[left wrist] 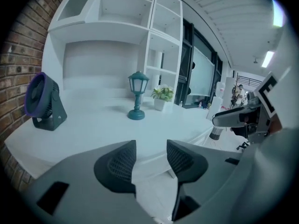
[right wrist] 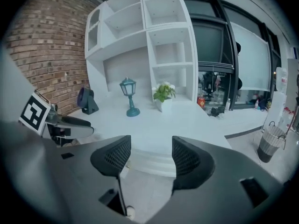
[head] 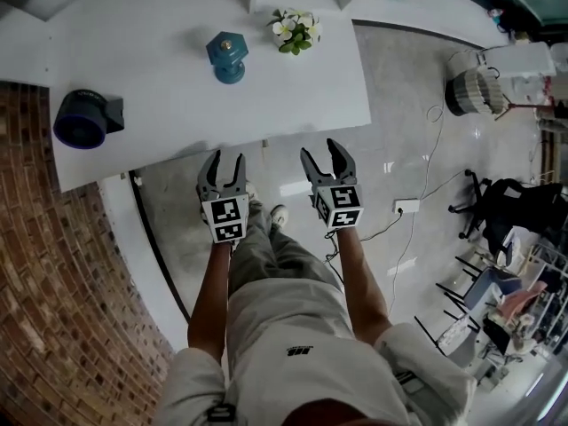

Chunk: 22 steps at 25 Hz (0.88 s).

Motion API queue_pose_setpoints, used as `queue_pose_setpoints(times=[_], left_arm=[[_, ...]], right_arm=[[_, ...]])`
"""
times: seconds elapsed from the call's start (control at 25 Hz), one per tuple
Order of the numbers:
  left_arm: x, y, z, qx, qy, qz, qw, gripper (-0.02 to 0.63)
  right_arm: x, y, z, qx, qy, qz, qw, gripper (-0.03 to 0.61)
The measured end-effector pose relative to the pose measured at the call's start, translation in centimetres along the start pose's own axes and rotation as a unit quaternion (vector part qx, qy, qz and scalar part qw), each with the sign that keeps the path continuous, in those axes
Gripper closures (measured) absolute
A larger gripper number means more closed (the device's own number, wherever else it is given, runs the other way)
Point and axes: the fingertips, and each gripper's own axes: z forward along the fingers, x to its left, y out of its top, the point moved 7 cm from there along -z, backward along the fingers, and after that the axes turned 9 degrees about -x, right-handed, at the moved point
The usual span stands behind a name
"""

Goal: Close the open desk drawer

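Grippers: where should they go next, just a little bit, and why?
Probably ease both forward and slightly down, toward the front edge of the desk. The left gripper and right gripper hang open and empty, short of the desk, touching nothing. Whether the white step under that edge is the drawer, I cannot tell.

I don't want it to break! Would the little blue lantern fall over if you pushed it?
The lantern would probably tip easily: it is tall, with a thin stem and a small round base. Pushed low down, it may slide first, since the desk looks smooth.
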Motion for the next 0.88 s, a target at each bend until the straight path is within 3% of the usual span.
queue_pose_setpoints(times=[0.2, 0.44, 0.88], left_arm=[[-1.2, 4.1, -3.0, -0.037, -0.029, 0.017, 0.9988, 0.396], [-2.3, 8.7, -6.7, -0.087, -0.059, 0.031, 0.9939, 0.396], [-2.0, 11.6, -10.8, -0.125, -0.064, 0.026, 0.9897, 0.397]], right_arm=[[2.4, 4.4, -3.5, -0.035, 0.018, -0.016, 0.999, 0.316], [3.8, 7.6, -7.5, -0.073, 0.007, -0.023, 0.997, 0.316], [6.3, 10.1, -9.6, -0.096, 0.021, -0.043, 0.994, 0.316]])
